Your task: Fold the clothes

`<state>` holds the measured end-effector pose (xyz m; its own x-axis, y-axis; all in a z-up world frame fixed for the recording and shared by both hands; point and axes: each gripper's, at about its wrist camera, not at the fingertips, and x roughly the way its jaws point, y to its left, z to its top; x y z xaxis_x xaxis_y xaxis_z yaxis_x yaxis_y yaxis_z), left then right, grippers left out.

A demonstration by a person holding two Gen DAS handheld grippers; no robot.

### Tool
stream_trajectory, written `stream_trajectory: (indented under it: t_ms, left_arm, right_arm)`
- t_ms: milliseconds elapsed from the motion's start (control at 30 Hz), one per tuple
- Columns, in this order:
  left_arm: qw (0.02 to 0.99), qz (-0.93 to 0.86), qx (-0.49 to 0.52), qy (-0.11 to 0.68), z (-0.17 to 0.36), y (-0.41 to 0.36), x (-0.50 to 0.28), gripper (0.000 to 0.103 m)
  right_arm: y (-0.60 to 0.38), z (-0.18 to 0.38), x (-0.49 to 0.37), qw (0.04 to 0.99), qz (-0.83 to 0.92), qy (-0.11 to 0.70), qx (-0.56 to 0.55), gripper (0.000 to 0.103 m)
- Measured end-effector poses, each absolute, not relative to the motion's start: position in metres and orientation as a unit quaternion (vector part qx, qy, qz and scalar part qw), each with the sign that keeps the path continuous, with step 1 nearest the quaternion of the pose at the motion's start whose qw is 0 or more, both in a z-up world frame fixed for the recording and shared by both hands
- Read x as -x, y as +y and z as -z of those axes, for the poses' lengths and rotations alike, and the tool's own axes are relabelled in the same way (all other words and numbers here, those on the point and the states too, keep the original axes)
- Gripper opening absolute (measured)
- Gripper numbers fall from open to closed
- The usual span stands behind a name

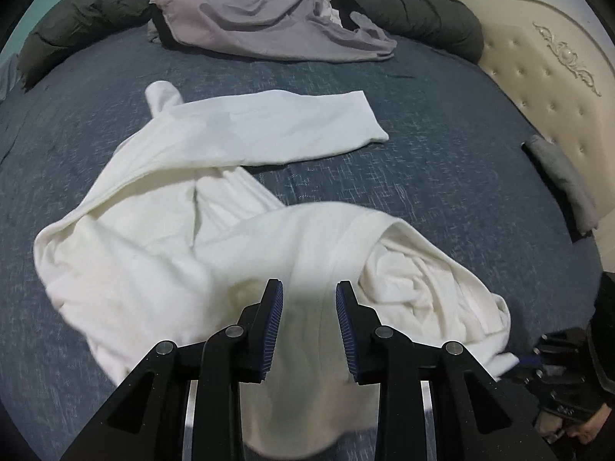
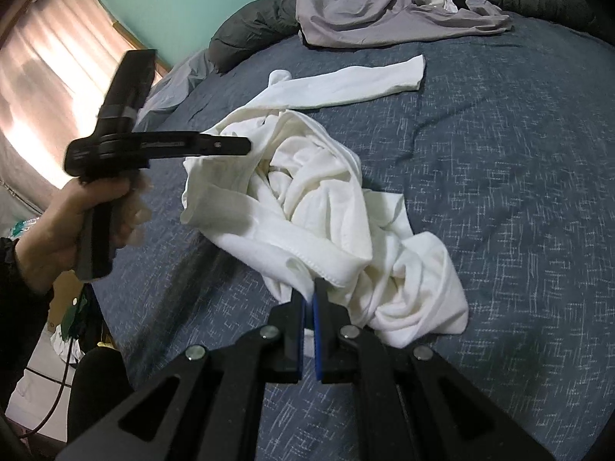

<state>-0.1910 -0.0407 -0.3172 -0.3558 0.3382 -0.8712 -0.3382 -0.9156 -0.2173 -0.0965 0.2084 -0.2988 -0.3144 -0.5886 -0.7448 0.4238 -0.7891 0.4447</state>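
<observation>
My job: I am folding clothes on the bed.
The shirt: A white shirt lies in a messy bunch in the middle of the blue blanket. One long sleeve is stretched out flat, away from me.
How it feels: I think it is soft and light. It will flop and sag where I lift it. It will not break. It may slip if I only pinch a little bit.
Where to hold: I think the hem and the corners are best. A thick edge stays in the tongs better than one thin layer.
My right tongs: They are closed tight on the hem of the shirt, at the near side of the bunch.
My left tongs: They are partly open. White cloth lies under and between the two fingers, but the blue pads do not squeeze it. They hold nothing.
My left hand: It holds the tongs up above the left side of the bunch. From the other camera they look nearly level, but their own camera looks steeply down on the cloth.
My right hand: It is low and close to the blanket, and it tips down at the shirt.
Other things: A gray shirt is in a heap at the far side of the bed, well apart from the white one. A dark puffy roll lies behind it. A small gray folded cloth sits by the headboard.
Next: I think my left tongs need to find another edge, so I can pull the shirt flat.
</observation>
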Motion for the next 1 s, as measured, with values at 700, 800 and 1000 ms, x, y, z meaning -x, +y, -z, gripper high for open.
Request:
stream_trajectory:
  t_ms: [700, 800, 1000]
  left_arm:
    - [0.212, -0.806, 0.549, 0.066, 0.346, -0.008, 0.197, 0.030]
    - [0.214, -0.808, 0.545, 0.066, 0.342, -0.015, 0.197, 0.011]
    - [0.212, -0.828, 0.516, 0.060, 0.313, -0.035, 0.192, 0.009]
  right_arm:
    - [0.214, 0.303, 0.106, 0.315, 0.804, -0.089, -0.497, 0.003]
    - [0.215, 0.301, 0.106, 0.314, 0.805, -0.089, -0.496, 0.003]
    - [0.218, 0.296, 0.104, 0.308, 0.811, -0.090, -0.490, 0.003]
